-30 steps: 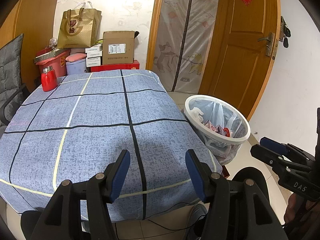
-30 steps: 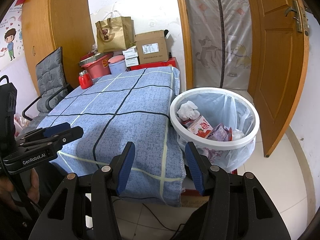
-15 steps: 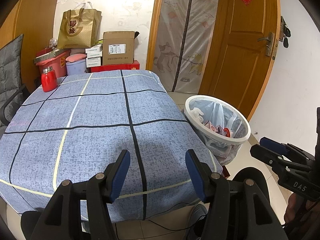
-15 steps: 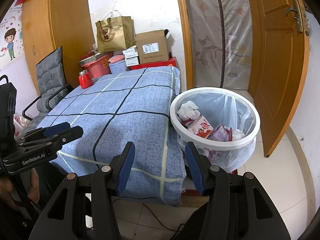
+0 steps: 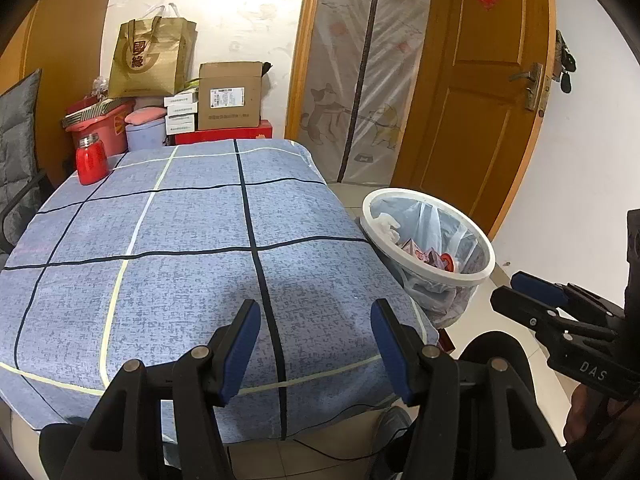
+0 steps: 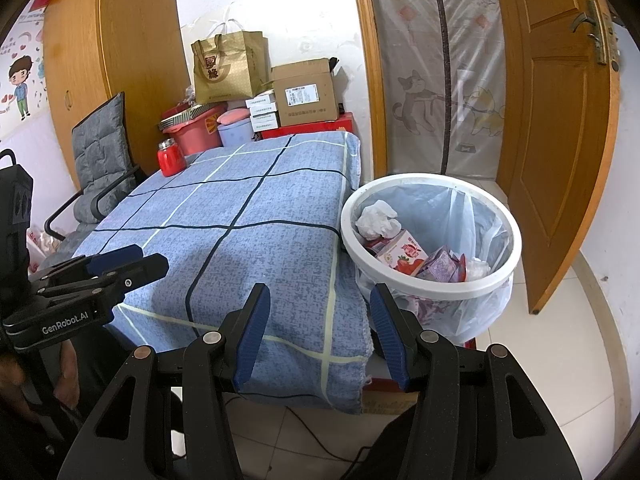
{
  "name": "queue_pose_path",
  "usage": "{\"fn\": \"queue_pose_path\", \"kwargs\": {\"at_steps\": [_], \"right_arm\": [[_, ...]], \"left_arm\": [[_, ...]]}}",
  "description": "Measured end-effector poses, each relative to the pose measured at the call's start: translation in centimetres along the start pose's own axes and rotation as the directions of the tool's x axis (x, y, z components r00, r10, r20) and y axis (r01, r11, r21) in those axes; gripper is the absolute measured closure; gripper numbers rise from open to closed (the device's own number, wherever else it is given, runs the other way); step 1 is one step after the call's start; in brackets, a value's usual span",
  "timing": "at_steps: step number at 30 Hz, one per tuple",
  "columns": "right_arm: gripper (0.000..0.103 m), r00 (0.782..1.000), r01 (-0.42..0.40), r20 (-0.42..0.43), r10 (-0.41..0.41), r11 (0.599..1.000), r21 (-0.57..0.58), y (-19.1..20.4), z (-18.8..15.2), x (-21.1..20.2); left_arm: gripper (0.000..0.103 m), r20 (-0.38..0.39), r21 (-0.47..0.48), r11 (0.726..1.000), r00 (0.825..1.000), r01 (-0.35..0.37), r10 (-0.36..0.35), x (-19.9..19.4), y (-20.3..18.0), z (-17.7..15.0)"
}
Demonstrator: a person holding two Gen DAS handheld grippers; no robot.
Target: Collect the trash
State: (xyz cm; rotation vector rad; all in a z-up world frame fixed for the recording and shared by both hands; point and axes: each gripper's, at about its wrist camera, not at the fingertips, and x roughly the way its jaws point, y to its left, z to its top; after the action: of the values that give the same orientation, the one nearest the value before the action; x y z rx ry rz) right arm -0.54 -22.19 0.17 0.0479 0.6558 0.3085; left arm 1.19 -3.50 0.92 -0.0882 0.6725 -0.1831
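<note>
Blue checked cloth (image 5: pixel 192 248) covers the table ahead of me. Both my left gripper (image 5: pixel 316 344) and right gripper (image 6: pixel 318 328) hover with jaws apart, empty. Crumpled tissue and cartons (image 6: pixel 408 252) lie inside the white plastic-lined bin (image 6: pixel 496 280) beside the table.

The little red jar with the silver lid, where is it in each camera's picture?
Left wrist view: the red jar stands on the blue checked tablecloth, far left corner, upper left of the picture.
Right wrist view: the same jar sits at the table's far corner, left of centre.
Shared landmark: the white round trash bin, right of the table.
</note>
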Motion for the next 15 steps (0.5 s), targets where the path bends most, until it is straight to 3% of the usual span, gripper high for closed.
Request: {"fn": "queue_pose_path", "kwargs": {"at_steps": [15], "right_arm": [[0.05, 1.0, 0.001, -0.006, -0.001, 1.0, 0.0, -0.09, -0.16, 0.24]], "left_arm": [[0.046, -0.013, -0.016, 1.0, 1.0, 0.001, -0.001, 0.24, 0.26, -0.02]]}}
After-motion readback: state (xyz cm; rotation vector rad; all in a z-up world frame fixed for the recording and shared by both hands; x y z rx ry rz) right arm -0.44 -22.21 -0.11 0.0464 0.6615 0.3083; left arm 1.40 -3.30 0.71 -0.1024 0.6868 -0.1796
